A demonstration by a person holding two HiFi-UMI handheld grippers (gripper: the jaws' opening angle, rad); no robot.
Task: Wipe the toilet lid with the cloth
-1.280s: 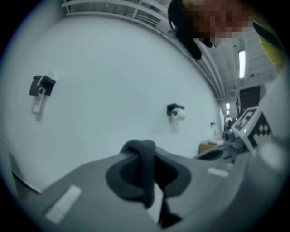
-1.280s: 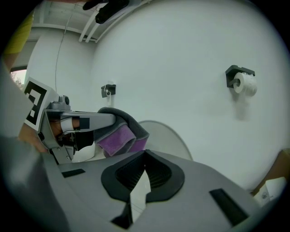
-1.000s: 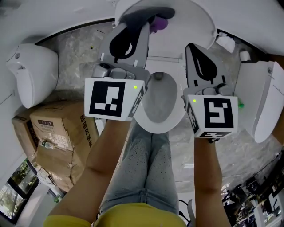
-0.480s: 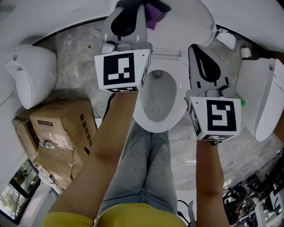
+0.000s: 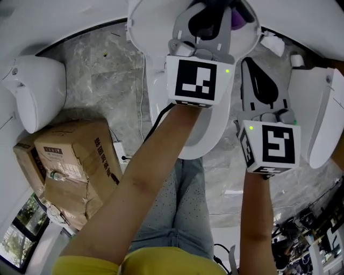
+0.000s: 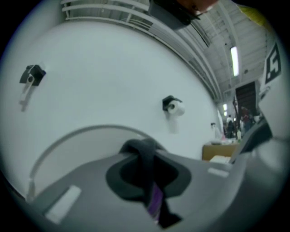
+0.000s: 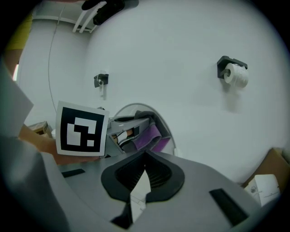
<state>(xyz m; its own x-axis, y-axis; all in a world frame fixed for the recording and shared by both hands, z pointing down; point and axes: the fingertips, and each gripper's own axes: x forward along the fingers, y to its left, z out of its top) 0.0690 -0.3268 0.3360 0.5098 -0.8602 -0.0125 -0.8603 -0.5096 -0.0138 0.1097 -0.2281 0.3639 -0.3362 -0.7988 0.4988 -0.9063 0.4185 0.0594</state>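
The white toilet lid [image 5: 146, 24] stands raised above the seat [image 5: 160, 102]. My left gripper [image 5: 215, 7] reaches level against the lid's upper right part and is shut on a purple and dark grey cloth [image 5: 238, 18]. In the left gripper view the cloth [image 6: 155, 201] hangs pinched between the jaws, with the lid's rim [image 6: 86, 132] curving behind. The right gripper view shows the cloth [image 7: 149, 135] lying on the lid [image 7: 136, 108]. My right gripper [image 5: 252, 65] hovers to the right of the bowl, shut and holding nothing.
Other white toilets stand at the left [image 5: 37, 96] and right [image 5: 318, 123]. A crumpled cardboard box [image 5: 70, 161] sits on the marble floor at the lower left. A toilet roll [image 7: 235, 74] hangs on the white wall. The person's legs are below the bowl.
My left gripper has swept to the right across the raised lid with the cloth in it. The right gripper has drifted slightly right and down, still shut.
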